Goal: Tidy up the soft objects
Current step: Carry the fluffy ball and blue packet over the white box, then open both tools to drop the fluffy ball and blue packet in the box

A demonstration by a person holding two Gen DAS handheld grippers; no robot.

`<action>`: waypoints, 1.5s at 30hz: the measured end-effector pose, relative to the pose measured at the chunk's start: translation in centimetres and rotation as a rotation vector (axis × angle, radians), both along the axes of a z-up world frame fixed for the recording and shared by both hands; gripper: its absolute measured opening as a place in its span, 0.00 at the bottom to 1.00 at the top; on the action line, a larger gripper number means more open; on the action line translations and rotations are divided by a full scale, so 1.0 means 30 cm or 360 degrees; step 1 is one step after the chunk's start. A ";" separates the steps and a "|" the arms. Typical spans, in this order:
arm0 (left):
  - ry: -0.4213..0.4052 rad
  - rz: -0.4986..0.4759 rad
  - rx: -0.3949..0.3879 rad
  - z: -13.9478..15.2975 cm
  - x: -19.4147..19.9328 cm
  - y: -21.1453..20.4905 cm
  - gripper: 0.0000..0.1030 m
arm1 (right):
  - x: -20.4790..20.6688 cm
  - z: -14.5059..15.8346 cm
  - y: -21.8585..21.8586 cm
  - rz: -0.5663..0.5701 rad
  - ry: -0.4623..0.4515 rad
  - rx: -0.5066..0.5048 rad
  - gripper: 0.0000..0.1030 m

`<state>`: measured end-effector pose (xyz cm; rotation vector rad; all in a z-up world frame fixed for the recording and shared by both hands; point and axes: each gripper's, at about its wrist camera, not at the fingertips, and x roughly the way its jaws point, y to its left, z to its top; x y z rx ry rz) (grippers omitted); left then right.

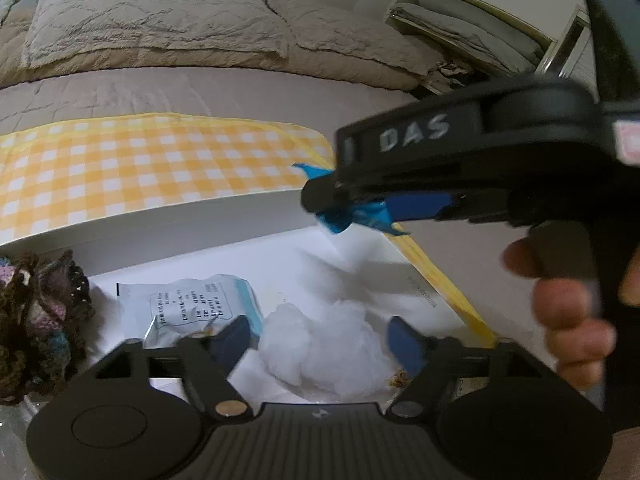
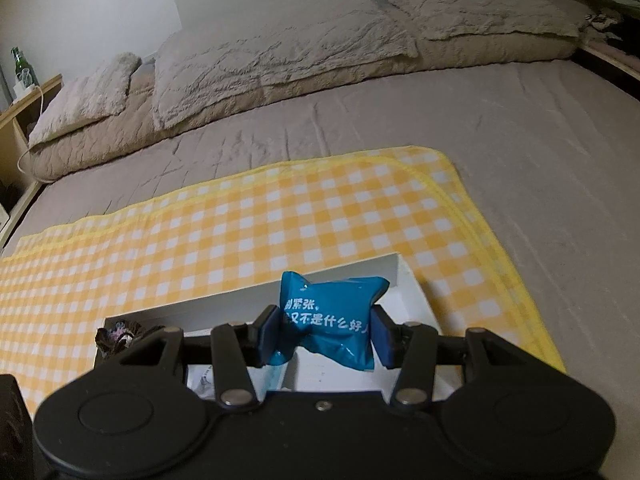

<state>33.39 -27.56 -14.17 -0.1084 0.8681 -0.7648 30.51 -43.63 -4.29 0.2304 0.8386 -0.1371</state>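
My right gripper (image 2: pixel 324 332) is shut on a blue soft packet (image 2: pixel 332 316) with white print and holds it above the white box (image 2: pixel 412 280). In the left wrist view the same gripper (image 1: pixel 340 204) hangs over the box's far right corner with the blue packet (image 1: pixel 360 216) between its pads. My left gripper (image 1: pixel 320 340) is open and empty, low over the box. Between its fingers lies a white cotton wad (image 1: pixel 324 352). A white printed packet (image 1: pixel 188 304) lies left of it. A dark crochet piece (image 1: pixel 40 312) sits at the box's left end.
The white box (image 1: pixel 224 216) stands on a yellow checked cloth (image 2: pixel 240 232) spread on a grey bed (image 2: pixel 520 120). Pillows (image 2: pixel 260 56) lie at the bed's head. A shelf with folded bedding (image 1: pixel 472 20) stands at the right, a bedside stand with a green bottle (image 2: pixel 20 64) at the left.
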 end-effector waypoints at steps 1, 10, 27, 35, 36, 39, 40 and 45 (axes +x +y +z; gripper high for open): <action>-0.0001 -0.0002 0.0002 0.002 0.001 0.003 0.79 | 0.008 -0.006 0.002 0.0002 0.0005 0.0001 0.48; 0.0032 0.0012 0.0073 -0.005 0.025 0.028 0.91 | 0.055 -0.057 -0.018 -0.0068 0.0038 0.0050 0.71; -0.0008 -0.0095 0.0158 0.025 -0.019 -0.029 0.25 | -0.036 -0.010 -0.053 -0.0064 0.0055 0.0011 0.75; 0.0035 -0.0065 0.0171 -0.055 -0.006 -0.088 0.27 | -0.046 -0.018 -0.082 -0.0053 0.0061 0.0030 0.74; 0.0036 -0.0064 0.0167 -0.052 -0.005 -0.087 0.29 | -0.046 -0.019 -0.085 -0.0050 0.0064 0.0031 0.74; 0.0042 -0.0046 0.0155 -0.035 -0.006 -0.069 0.54 | -0.049 -0.023 -0.093 -0.0044 0.0069 0.0027 0.74; 0.0038 -0.0039 0.0149 -0.027 -0.006 -0.062 0.61 | -0.052 -0.023 -0.095 -0.0040 0.0070 0.0025 0.74; 0.0014 -0.0006 0.0149 0.017 -0.028 -0.019 0.78 | -0.067 -0.015 -0.090 -0.0037 0.0070 0.0015 0.74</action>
